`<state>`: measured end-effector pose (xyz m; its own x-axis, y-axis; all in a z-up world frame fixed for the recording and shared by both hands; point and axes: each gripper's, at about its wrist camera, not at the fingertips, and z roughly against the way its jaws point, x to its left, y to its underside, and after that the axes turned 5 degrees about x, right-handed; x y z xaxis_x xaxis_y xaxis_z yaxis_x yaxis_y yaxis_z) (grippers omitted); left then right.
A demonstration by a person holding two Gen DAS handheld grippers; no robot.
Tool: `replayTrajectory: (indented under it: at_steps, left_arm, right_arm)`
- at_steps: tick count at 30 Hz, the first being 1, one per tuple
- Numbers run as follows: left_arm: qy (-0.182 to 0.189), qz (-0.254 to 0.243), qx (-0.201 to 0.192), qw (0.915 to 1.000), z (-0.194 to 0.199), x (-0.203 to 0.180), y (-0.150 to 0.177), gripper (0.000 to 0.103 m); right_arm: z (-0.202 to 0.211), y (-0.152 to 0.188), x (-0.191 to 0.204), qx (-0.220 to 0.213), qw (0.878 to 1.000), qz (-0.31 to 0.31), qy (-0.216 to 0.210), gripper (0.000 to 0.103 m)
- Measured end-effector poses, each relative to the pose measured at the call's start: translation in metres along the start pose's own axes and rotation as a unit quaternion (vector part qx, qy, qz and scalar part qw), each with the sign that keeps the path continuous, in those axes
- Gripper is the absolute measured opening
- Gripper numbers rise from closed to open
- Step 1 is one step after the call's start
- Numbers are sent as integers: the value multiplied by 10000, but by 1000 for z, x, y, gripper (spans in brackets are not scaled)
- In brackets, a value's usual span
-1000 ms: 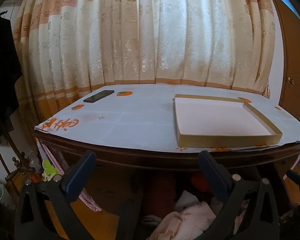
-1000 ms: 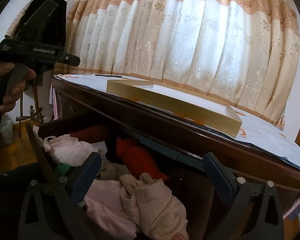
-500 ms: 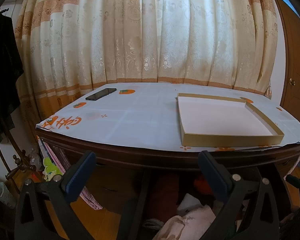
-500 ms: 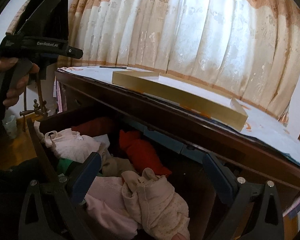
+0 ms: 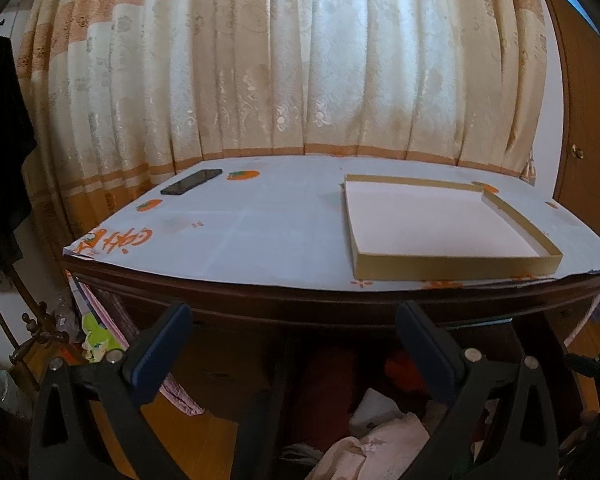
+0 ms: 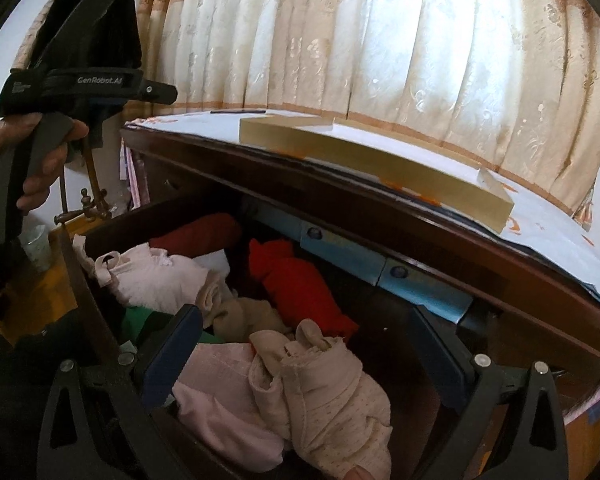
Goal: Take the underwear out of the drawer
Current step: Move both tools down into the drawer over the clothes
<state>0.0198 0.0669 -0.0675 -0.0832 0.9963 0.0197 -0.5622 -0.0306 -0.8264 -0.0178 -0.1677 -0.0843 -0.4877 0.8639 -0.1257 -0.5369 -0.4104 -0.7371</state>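
The right tongs, spread apart and empty, hang right over the beige underwear in the open drawer, while the left tongs, also apart, point at the bench, farther off.

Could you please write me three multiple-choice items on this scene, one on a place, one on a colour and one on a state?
1. Where does the black phone lie?
A. in the drawer
B. on the tabletop near the curtain
C. inside the shallow box

2. What colour is the garment at the back of the drawer, beside the beige underwear?
A. red
B. blue
C. yellow

3. How do the right tongs stand?
A. shut on the underwear
B. shut on nothing
C. open above the drawer

Answers:
1. B: the phone rests on the table cover, left of the shallow box.
2. A: the red garment lies behind the beige pile.
3. C: the jaws are spread wide, nothing between them.
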Motion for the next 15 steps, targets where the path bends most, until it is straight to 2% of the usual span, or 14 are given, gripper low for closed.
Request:
replayTrajectory:
  at_steps: [4, 9, 15]
  left_arm:
    - [65, -128, 127, 9998, -4, -4, 2, 103]
    - [142, -228, 262, 9993, -7, -7, 6, 103]
    - [154, -431, 509, 9977, -20, -10, 12, 103]
  right_arm:
    - [-4, -2, 0, 188, 9997, 114, -118, 102]
    - [-8, -5, 8, 299, 9986, 433, -69, 102]
    - [-16, -7, -1, 561, 9975, 296, -327, 102]
